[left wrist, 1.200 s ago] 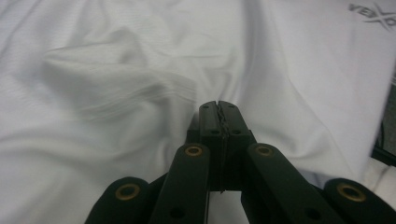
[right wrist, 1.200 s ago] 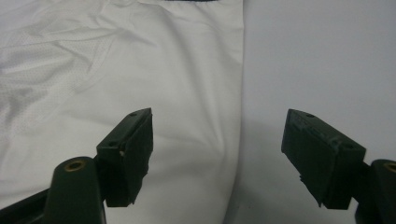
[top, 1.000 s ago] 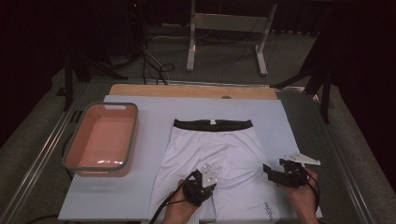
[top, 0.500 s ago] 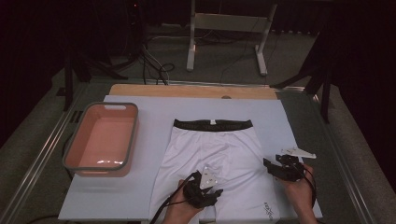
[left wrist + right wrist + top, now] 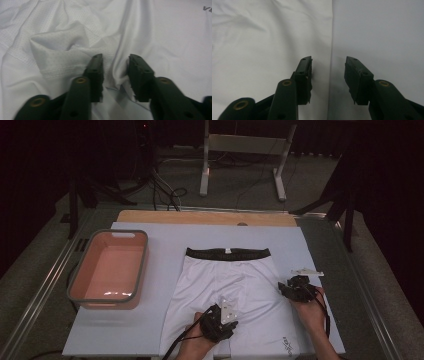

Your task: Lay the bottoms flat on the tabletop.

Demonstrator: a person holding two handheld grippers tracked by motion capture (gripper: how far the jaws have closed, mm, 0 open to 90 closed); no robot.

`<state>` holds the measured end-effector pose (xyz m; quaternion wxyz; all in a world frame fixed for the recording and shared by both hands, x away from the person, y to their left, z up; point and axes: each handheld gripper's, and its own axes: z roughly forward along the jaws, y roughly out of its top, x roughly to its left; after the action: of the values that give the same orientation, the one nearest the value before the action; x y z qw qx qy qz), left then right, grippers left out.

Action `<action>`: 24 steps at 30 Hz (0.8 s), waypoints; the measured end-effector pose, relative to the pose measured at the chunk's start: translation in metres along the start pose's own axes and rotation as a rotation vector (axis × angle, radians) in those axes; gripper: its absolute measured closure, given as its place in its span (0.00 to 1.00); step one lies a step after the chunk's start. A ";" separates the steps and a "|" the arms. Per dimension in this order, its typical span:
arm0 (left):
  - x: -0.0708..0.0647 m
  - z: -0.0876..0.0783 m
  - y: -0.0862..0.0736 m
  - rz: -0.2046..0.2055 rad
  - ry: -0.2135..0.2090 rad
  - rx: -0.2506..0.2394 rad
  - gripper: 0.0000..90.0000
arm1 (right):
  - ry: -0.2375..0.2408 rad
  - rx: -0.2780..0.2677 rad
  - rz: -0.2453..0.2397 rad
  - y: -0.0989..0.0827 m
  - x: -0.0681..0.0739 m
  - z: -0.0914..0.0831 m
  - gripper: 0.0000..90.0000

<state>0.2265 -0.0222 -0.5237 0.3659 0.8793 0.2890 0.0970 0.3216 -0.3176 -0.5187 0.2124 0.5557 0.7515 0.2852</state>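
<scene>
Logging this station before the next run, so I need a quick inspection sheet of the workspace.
Surface: white mat on a wooden table, flat.
Job's things: white shorts spread flat, black waistband far side.
Clutter: pink bin, holding nothing, at left.
Grippers: left gripper closing around a raised fabric fold; right gripper closing, open astride the shorts' side edge.
Cables: one trailing from each gripper; more on the floor beyond.
Surroundings: dark room, metal stand behind.
</scene>
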 end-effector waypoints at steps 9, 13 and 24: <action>0.001 0.002 0.000 -0.080 -0.049 -0.017 0.97 | 0.044 0.027 -0.023 0.000 0.005 -0.001 0.99; -0.005 0.006 0.003 -0.091 -0.082 -0.027 0.97 | 0.010 0.018 -0.044 -0.001 0.003 -0.005 1.00; -0.022 0.020 0.016 -0.086 -0.134 -0.051 0.98 | -0.032 0.000 -0.018 -0.007 -0.017 -0.017 1.00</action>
<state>0.2231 -0.0559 -0.5260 0.4107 0.8610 0.2987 0.0295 0.3110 -0.3386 -0.5111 0.2271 0.5535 0.7530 0.2741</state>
